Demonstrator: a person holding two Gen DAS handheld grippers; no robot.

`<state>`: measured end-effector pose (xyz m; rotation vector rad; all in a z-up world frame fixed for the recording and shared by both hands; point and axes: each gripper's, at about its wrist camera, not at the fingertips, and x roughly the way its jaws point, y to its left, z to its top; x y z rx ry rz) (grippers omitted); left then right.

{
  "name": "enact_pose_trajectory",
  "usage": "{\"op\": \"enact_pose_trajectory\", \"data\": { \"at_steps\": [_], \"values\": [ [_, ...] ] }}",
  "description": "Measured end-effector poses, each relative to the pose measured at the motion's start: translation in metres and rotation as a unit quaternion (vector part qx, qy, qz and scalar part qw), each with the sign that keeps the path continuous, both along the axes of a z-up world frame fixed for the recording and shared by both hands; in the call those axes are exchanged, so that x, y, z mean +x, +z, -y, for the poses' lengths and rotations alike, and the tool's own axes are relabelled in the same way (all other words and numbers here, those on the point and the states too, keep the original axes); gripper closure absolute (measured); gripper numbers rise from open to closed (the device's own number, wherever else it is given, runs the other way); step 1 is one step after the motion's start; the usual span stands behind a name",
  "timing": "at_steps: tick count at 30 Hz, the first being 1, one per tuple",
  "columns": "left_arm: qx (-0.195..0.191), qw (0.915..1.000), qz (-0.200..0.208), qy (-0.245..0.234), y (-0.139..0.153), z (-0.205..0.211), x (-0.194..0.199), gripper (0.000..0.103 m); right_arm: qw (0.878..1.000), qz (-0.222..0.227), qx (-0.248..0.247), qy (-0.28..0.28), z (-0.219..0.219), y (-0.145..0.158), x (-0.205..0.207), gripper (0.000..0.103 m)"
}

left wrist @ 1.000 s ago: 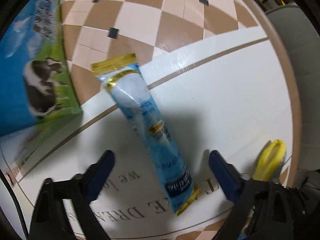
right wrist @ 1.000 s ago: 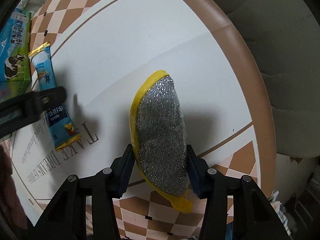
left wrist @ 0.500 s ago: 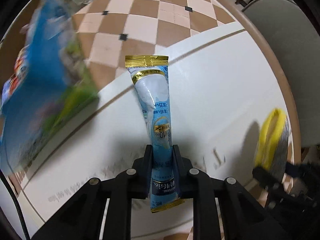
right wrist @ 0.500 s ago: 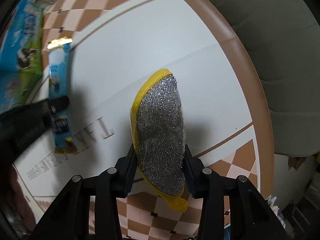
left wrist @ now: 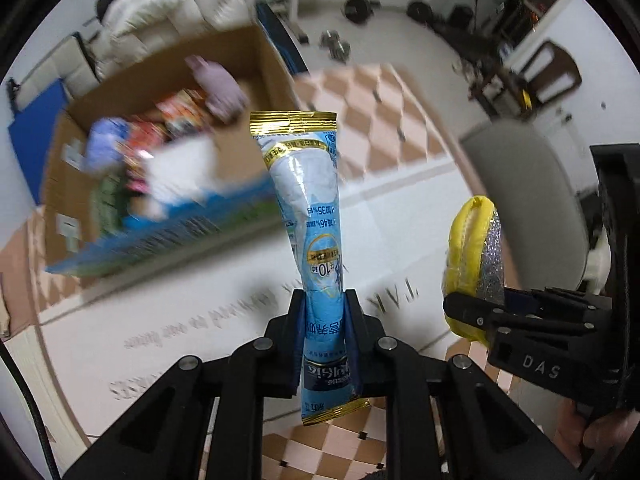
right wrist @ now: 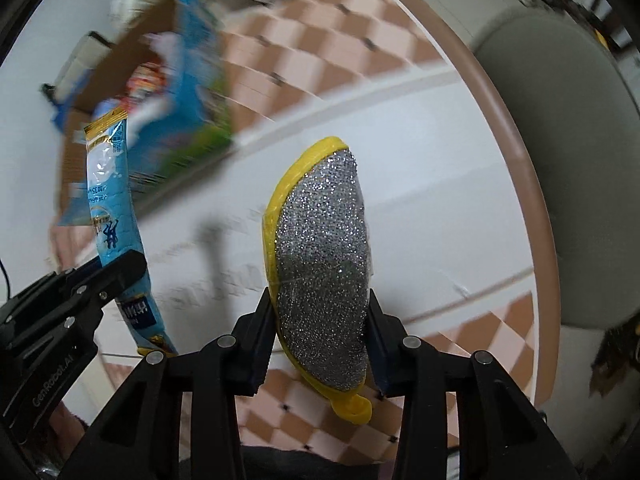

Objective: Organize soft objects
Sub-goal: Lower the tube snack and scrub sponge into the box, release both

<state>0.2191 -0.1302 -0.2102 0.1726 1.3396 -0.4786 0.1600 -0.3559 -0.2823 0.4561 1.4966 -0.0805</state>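
Blue foil of the sachet (left wrist: 316,248) is pinched low down by the left gripper (left wrist: 325,334), closed on it at lower centre, so the gold-sealed top stands clear above the surface (left wrist: 224,280), seemingly for carrying toward the cardboard box (left wrist: 120,128) of soft items at upper left. At lower centre of the right wrist view, the yellow-rimmed silver scrubber (right wrist: 324,280) is clamped on edge by the right gripper (right wrist: 322,344), likewise lifted.
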Motion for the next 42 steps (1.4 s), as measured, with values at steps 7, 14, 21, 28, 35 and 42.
{"op": "enact_pose_trajectory", "data": {
  "at_steps": [7, 14, 21, 28, 35, 42],
  "values": [
    [0.047, 0.9955, 0.040, 0.071, 0.023, -0.061, 0.083, 0.088, 0.995, 0.088, 0.017, 0.050, -0.053, 0.074, 0.084, 0.060],
    [0.117, 0.9827, -0.001, 0.143, -0.016, -0.133, 0.174, 0.088, 0.991, 0.100, 0.008, 0.090, -0.106, 0.079, 0.172, 0.060],
    [0.197, 0.9695, -0.031, 0.142, -0.064, -0.158, 0.221, 0.087, 0.993, 0.055, -0.014, 0.104, -0.136, 0.043, 0.235, 0.060],
    [0.216, 0.9610, -0.079, 0.153, -0.102, -0.163, 0.234, 0.084, 0.992, 0.008, -0.051, 0.112, -0.137, 0.000, 0.262, 0.060],
    [0.198, 0.9587, -0.108, 0.173, -0.106, -0.172, 0.232, 0.074, 0.991, -0.028, -0.057, 0.121, -0.141, -0.032, 0.270, 0.057],
    [0.155, 0.9629, -0.108, 0.193, -0.090, -0.178, 0.223, 0.057, 0.989, -0.039, -0.053, 0.131, -0.152, -0.034, 0.270, 0.027]
  ]
}}
